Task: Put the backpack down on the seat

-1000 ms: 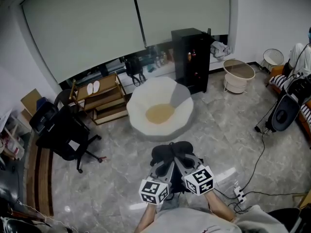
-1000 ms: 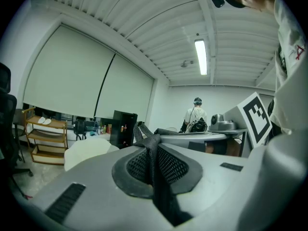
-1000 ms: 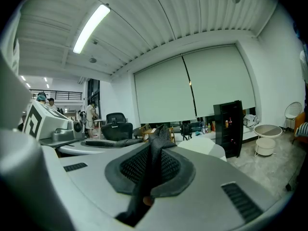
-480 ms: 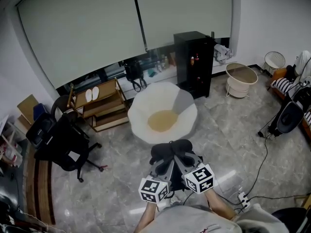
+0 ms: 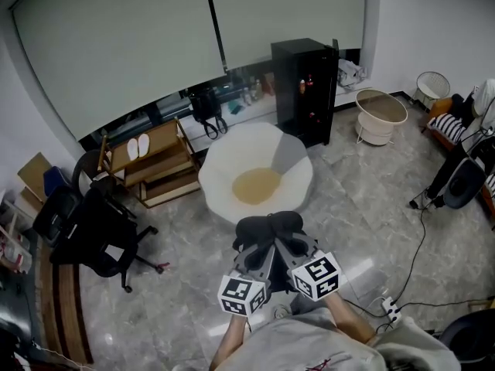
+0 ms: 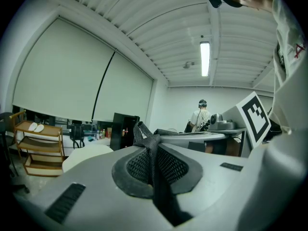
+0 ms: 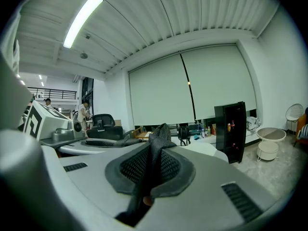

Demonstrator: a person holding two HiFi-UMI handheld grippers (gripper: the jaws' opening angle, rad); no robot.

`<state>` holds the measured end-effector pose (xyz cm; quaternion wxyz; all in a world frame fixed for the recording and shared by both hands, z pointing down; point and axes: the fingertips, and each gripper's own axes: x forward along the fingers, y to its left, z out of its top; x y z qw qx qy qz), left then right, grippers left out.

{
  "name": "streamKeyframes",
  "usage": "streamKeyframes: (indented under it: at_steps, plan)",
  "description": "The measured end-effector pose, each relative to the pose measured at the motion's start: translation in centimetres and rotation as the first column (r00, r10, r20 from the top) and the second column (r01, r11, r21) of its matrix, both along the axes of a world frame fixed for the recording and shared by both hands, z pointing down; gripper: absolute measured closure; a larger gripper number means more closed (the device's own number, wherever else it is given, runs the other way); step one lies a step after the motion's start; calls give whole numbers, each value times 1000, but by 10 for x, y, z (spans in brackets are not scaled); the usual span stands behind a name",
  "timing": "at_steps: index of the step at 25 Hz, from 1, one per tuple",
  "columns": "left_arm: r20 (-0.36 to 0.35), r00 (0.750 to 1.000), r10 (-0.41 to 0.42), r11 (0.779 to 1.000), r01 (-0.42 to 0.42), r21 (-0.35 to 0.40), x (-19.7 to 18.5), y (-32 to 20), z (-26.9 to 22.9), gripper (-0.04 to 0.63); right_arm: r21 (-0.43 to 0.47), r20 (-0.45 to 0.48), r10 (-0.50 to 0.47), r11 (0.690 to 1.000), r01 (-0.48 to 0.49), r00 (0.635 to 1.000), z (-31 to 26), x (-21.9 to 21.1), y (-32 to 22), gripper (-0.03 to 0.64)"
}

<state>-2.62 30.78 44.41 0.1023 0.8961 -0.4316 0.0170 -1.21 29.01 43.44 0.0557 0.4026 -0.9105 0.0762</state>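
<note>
A black backpack (image 5: 267, 229) hangs in front of me, held up by its mesh straps. My left gripper (image 5: 258, 255) is shut on one black strap (image 6: 150, 150), which runs pinched between its grey pads. My right gripper (image 5: 289, 250) is shut on the other strap (image 7: 155, 154) in the same way. Both point nearly level, side by side. The seat (image 5: 221, 165), a round white shell chair with a tan cushion (image 5: 256, 184), stands on the floor just beyond the backpack; the pack's far edge overlaps its near rim in the head view.
A black cabinet (image 5: 303, 90) stands behind the seat to the right, a wooden shelf rack (image 5: 157, 163) to its left. A black office chair (image 5: 94, 234) is at the left. A white basket table (image 5: 380, 114), a fan (image 5: 462, 184) and floor cables with a power strip (image 5: 389, 308) lie at the right.
Both grippers and the backpack have come forward toward the white seat, which now sits closer to the pack. The grips on the straps are unchanged.
</note>
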Motion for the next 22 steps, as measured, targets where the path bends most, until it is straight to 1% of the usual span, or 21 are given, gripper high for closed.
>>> streamKeyframes:
  at_steps: [8, 15, 22]
  plan:
    - [-10, 1000, -1, 1000, 1, -20, -9, -16, 6, 549, -14, -6, -4, 1000, 4, 1000, 7, -9, -16, 577]
    - [-8, 1000, 24, 999, -24, -39, 3, -38, 18, 549, -30, -3, 21, 999, -21, 1000, 19, 3, -37, 577]
    - [-12, 999, 42, 997, -43, -64, 12, -78, 30, 549, -46, -1, 47, 998, -47, 999, 32, 13, -78, 577]
